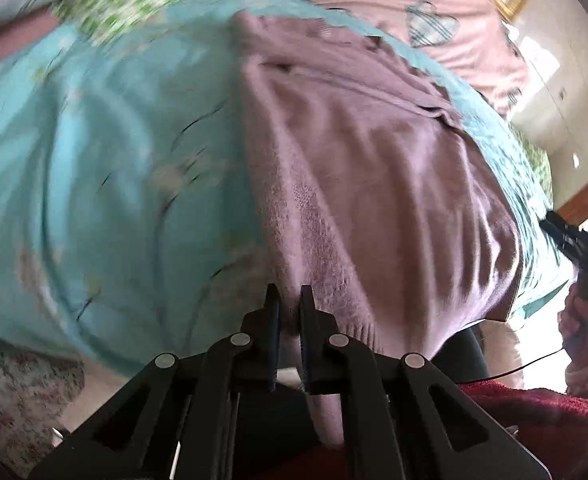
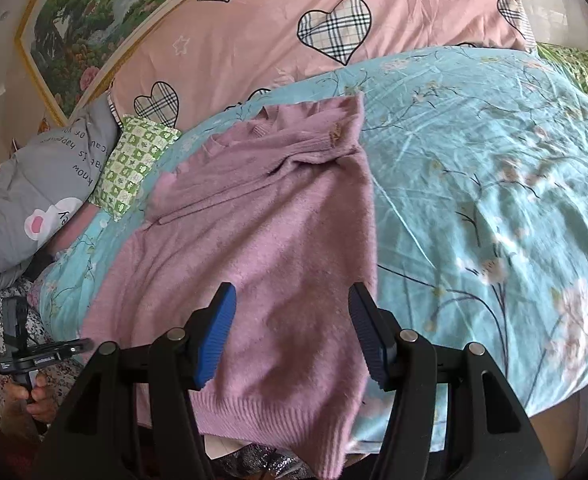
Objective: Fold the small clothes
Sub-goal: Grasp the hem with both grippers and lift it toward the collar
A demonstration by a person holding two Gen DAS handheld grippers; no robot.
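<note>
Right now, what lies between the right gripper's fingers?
In the right wrist view, the open right gripper has the pink sweater showing in its gap, near the hem; neither of the fingers presses on it.

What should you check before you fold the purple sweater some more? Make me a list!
1. Left gripper pinching the purple sweater hem: ok, jaws nearly together with knit between them.
2. Right gripper ready to grab: ok, jaws open over the sweater, holding nothing.
3. Sweater lying on the blue flowered quilt: ok.
4. Sweater smooth: not ok, bunched near the collar.
5. Hem fully on the bed: not ok, it hangs over the edge.
6. Sleeve tucked underneath: cannot tell.
</note>
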